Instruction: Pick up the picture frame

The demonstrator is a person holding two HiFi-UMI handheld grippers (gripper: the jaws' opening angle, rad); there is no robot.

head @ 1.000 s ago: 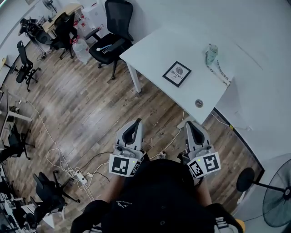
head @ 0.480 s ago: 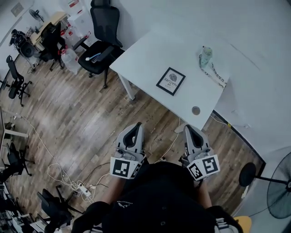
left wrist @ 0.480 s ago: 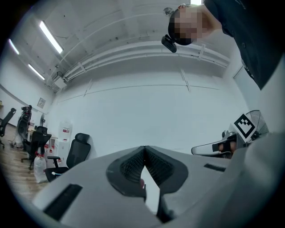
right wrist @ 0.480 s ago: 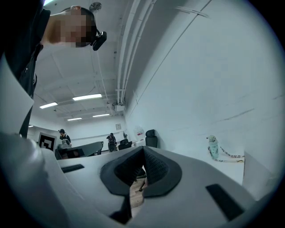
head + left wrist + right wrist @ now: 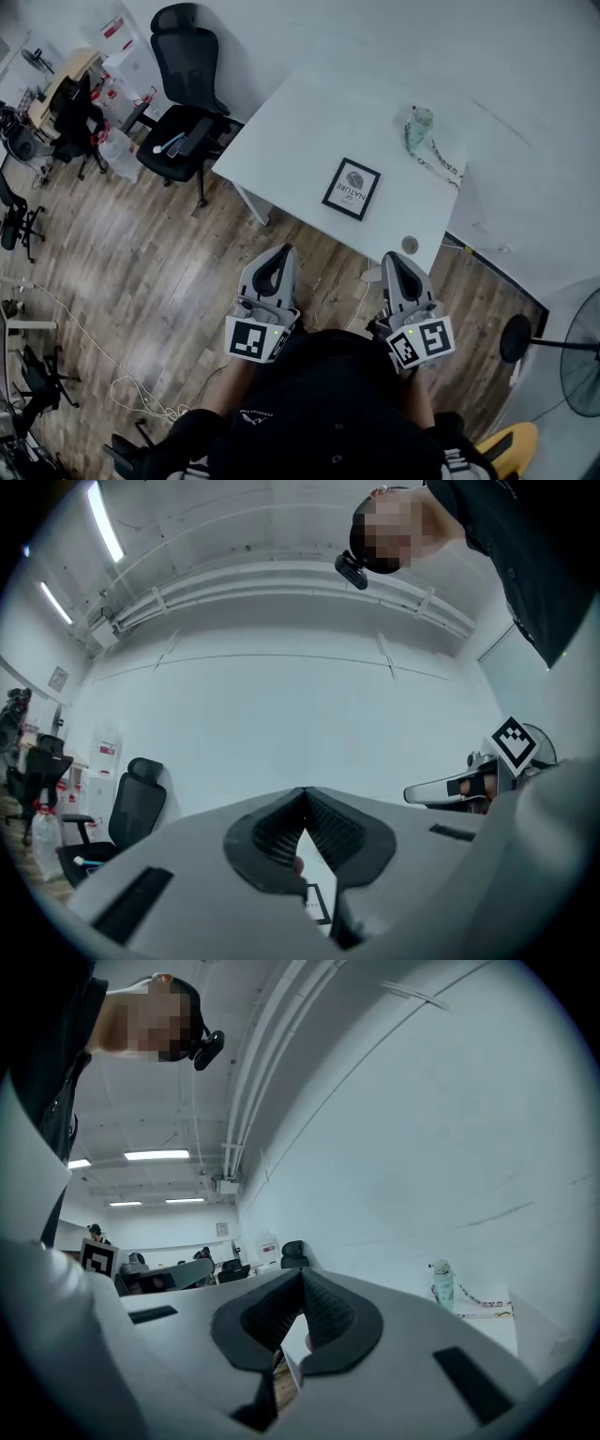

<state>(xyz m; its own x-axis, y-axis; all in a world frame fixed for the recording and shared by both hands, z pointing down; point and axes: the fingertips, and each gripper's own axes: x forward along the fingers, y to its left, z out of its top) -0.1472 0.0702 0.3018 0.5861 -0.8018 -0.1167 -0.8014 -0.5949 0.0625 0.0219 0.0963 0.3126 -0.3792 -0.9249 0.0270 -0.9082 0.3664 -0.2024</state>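
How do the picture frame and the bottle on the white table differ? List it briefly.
The picture frame lies flat; the bottle stands upright. The frame is dark-edged and rectangular, the bottle pale green and round. The frame sits mid-table, the bottle by the far edge. Both rest on the white table.

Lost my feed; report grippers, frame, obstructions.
Left gripper, right gripper shut, empty, short of table. Frame flat on table, untouched. Bottle well aside; path clear.
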